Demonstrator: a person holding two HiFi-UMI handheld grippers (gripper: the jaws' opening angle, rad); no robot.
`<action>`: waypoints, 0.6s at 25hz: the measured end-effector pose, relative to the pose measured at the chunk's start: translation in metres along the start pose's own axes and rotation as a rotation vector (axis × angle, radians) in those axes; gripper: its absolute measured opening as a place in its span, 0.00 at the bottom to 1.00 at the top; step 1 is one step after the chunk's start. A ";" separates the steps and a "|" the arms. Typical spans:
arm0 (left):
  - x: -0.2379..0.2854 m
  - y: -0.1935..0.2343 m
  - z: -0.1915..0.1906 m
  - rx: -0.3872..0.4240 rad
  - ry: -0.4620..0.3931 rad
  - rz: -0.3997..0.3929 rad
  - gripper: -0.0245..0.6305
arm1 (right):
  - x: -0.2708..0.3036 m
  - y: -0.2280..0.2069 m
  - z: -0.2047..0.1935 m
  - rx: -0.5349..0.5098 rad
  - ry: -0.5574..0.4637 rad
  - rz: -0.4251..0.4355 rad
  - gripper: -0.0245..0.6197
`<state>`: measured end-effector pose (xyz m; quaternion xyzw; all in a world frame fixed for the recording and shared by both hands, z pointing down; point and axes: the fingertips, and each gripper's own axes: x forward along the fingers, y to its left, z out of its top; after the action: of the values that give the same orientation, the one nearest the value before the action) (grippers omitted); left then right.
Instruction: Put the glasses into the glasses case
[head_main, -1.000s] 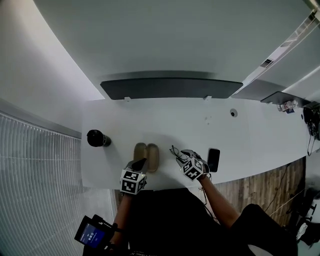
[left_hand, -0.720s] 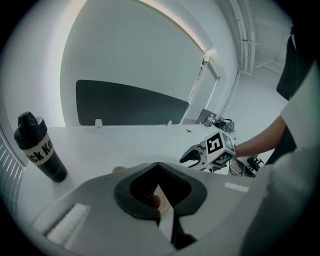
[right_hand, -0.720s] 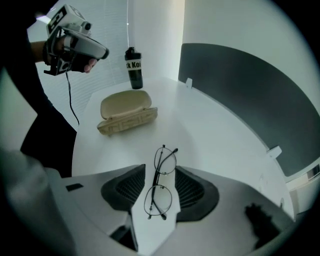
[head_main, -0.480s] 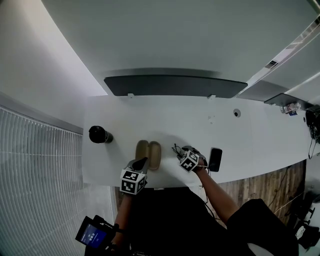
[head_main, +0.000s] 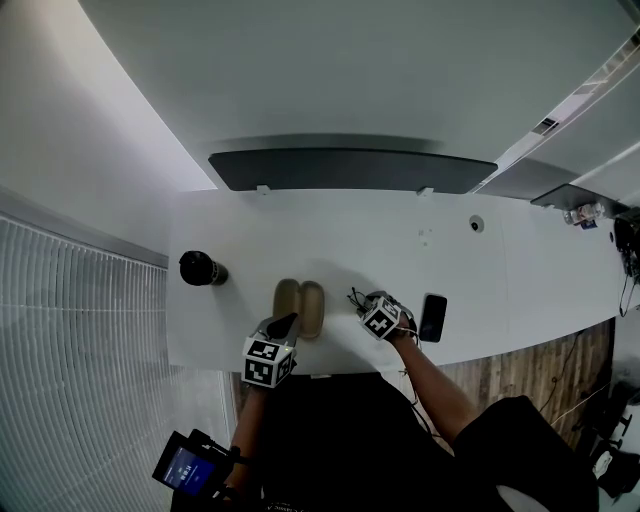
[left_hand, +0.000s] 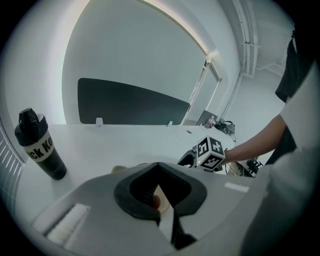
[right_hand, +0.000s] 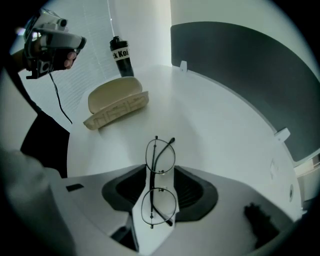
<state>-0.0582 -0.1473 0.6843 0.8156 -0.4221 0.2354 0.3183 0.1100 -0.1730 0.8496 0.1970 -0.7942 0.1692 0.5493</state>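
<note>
Risk: thin wire glasses (right_hand: 159, 187) lie folded flat on worktop (right_hand: 215, 125), near its front edge, right of open case (right_hand: 116, 97). Closing jaws could skid over the frame, bend a temple, or flick it off the edge. Right gripper (right_hand: 160, 172): jaws wide apart, straddling the glasses, pads clear. Left gripper (left_hand: 159, 172): jaws part-open, empty, by case.

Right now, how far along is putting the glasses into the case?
Done: the glasses case lies open on the table. In hand: the right gripper, jaws open, straddles the folded glasses without gripping them. Remaining: grip, lift, lay them in the case.
</note>
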 end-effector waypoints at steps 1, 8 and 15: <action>0.000 0.000 0.001 0.002 -0.002 -0.001 0.05 | 0.000 0.001 -0.001 0.001 0.002 -0.001 0.32; -0.001 0.001 0.003 -0.001 -0.003 0.006 0.05 | -0.003 0.008 0.001 -0.024 -0.006 -0.027 0.22; -0.001 0.000 0.004 0.002 -0.002 -0.004 0.05 | -0.012 0.008 0.003 -0.030 -0.009 -0.027 0.19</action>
<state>-0.0582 -0.1500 0.6809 0.8170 -0.4204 0.2342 0.3175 0.1071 -0.1665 0.8370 0.2004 -0.7965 0.1490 0.5507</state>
